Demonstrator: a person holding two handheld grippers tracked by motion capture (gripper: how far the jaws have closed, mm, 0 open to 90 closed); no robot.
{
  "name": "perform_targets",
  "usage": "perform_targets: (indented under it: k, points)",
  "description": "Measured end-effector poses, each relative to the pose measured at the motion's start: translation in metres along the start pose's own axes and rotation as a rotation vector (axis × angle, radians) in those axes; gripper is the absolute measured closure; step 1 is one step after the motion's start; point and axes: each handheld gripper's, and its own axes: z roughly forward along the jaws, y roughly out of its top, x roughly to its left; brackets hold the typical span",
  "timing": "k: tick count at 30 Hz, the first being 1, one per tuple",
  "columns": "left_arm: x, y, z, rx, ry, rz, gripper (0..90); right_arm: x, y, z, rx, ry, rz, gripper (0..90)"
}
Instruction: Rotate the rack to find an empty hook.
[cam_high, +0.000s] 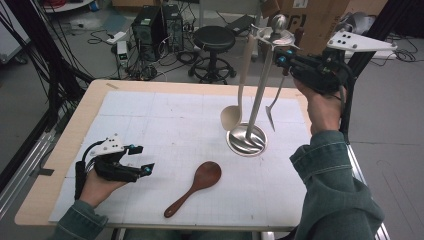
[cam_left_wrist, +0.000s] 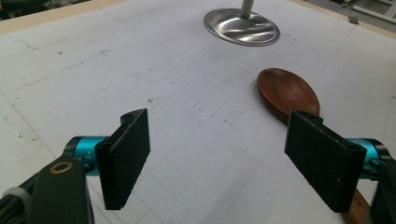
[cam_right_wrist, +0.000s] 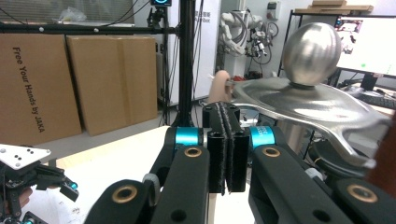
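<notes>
A steel utensil stand (cam_high: 246, 140) rises from its round base to a knob (cam_high: 278, 22). A pale wooden ladle (cam_high: 231, 117) hangs on its left side. A thin metal fork (cam_high: 271, 116) dangles on the right, its handle running up into my right gripper (cam_high: 281, 59), which is raised beside the stand's top and shut on the handle's end. In the right gripper view the jaws (cam_right_wrist: 226, 112) are pressed together beside the stand's top dish (cam_right_wrist: 308, 100). A dark brown wooden spoon (cam_high: 200, 182) lies on the mat. My left gripper (cam_high: 142, 159) rests open to its left, with the spoon's bowl (cam_left_wrist: 287, 91) just beyond the right pad.
A white gridded mat (cam_high: 165, 115) covers the wooden table (cam_high: 90, 100). Beyond the far edge stand a black stool (cam_high: 214, 40), computer cases (cam_high: 155, 25) and cardboard boxes (cam_high: 320, 20). Black frame posts (cam_high: 30, 60) flank the left side.
</notes>
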Motion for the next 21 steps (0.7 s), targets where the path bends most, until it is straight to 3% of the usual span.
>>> perform_targets:
  k: [15, 21]
  points:
    - [0.0, 0.0, 0.0, -0.005, 0.0, 0.0, 22.7, 0.002, -0.001, 0.005, -0.002, -0.001, 0.005, 86.6]
    - [-0.001, 0.0, 0.0, -0.009, 0.005, -0.002, 22.1, 0.003, -0.01, 0.0, -0.014, 0.02, 0.027, 83.4]
